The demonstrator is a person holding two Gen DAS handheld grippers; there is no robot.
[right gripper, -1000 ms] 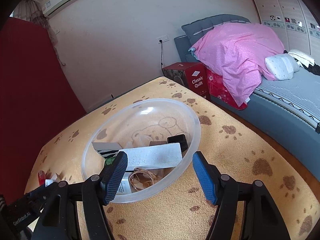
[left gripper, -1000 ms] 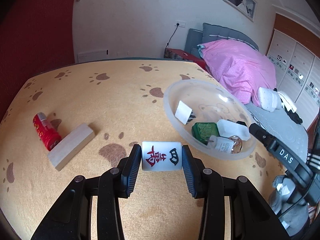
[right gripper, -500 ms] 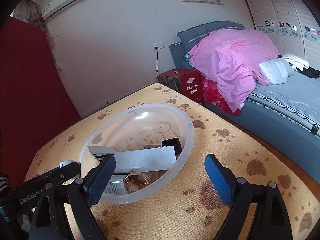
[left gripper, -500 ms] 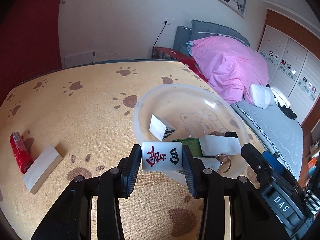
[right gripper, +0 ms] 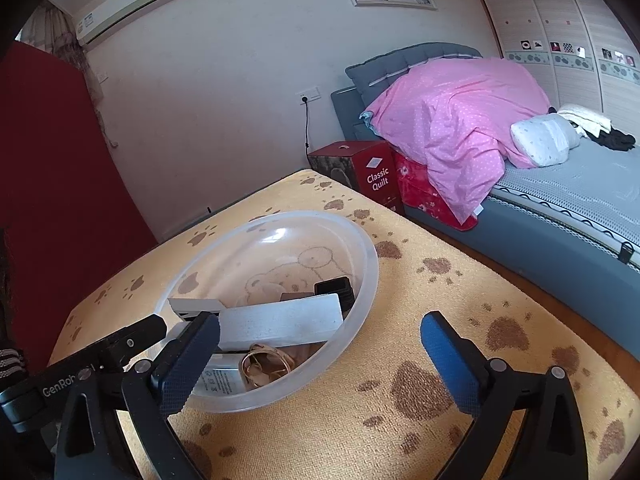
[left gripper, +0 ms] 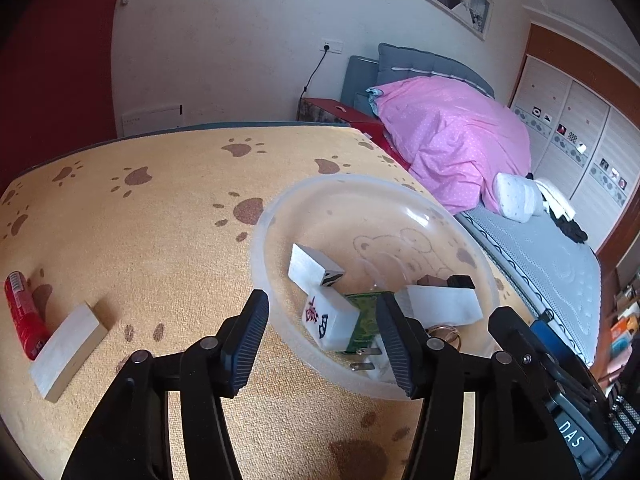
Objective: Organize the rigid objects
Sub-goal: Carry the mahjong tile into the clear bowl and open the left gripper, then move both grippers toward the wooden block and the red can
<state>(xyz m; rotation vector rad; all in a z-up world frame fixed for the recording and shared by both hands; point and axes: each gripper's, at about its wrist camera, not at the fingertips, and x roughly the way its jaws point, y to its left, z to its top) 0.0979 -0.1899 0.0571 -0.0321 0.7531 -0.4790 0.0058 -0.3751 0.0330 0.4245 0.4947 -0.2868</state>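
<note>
My left gripper [left gripper: 322,344] is over the near rim of the round clear plastic bowl [left gripper: 280,216], and its jaws are opening. The white mahjong tile with red and black characters [left gripper: 326,320] is between the two fingers, but the pads do not press it; it lies tilted inside the bowl, leaning on a green-patterned block [left gripper: 362,320]. Whether the right pad touches that green block I cannot tell.

In the same bowl I see a white rectangular block with a black-striped end [left gripper: 310,266], a long white flat block [left gripper: 440,304], a small brown piece next to a small black piece [left gripper: 446,281], a gold metal ring [left gripper: 446,334] and a white plug with metal prongs [left gripper: 370,360].

My right gripper [right gripper: 320,356] is wide apart and still opening, with nothing between its fingers. Its left finger stands in front of the bowl rim, and its right finger is over the yellow cloth with brown paw prints [right gripper: 460,288].

Outside the bowl, on the left part of the cloth, a pale wooden block [left gripper: 68,350] lies, and a red cylindrical tube [left gripper: 22,314] is just beside it.
</note>
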